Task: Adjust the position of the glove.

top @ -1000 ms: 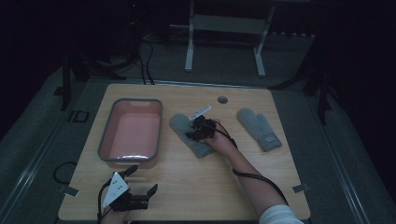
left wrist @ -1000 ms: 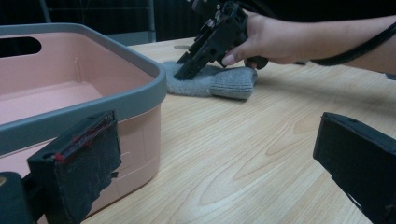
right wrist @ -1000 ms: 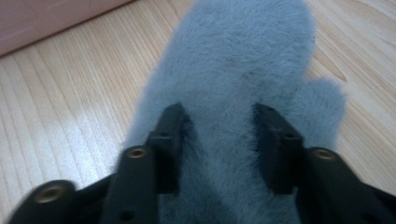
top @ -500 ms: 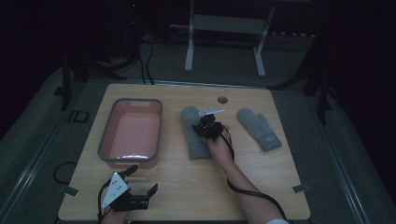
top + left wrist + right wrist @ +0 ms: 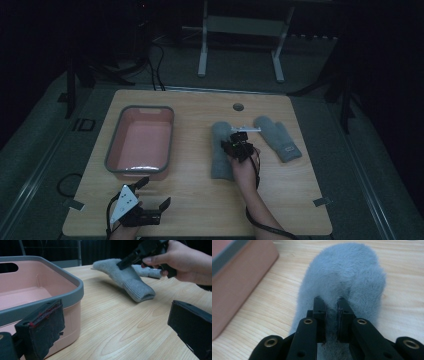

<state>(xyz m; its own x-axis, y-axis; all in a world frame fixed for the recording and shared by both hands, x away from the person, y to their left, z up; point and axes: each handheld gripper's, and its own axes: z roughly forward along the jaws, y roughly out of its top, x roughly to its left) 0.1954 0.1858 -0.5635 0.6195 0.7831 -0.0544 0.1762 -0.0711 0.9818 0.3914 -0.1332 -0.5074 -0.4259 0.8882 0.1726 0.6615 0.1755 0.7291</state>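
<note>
Right gripper [image 5: 235, 145] slid mitten [image 5: 221, 150] rightward from near pink tub [image 5: 141, 142], jaws having just closed, pinching fuzzy fold to lift it. Mitten sat mid-frame, beside second mitten [image 5: 278, 137]. Left gripper [image 5: 150, 200] waited lower left, jaws apart, holding nothing.

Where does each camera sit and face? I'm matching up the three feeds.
High view: above the table's near edge, looking down; both forearms enter below.
Left gripper view: on the left gripper, low, facing the pink tub; its own open fingers show.
Right gripper view: on the right gripper, pinching the grey mitten.
Shared: all show that mitten and the tub.
</note>
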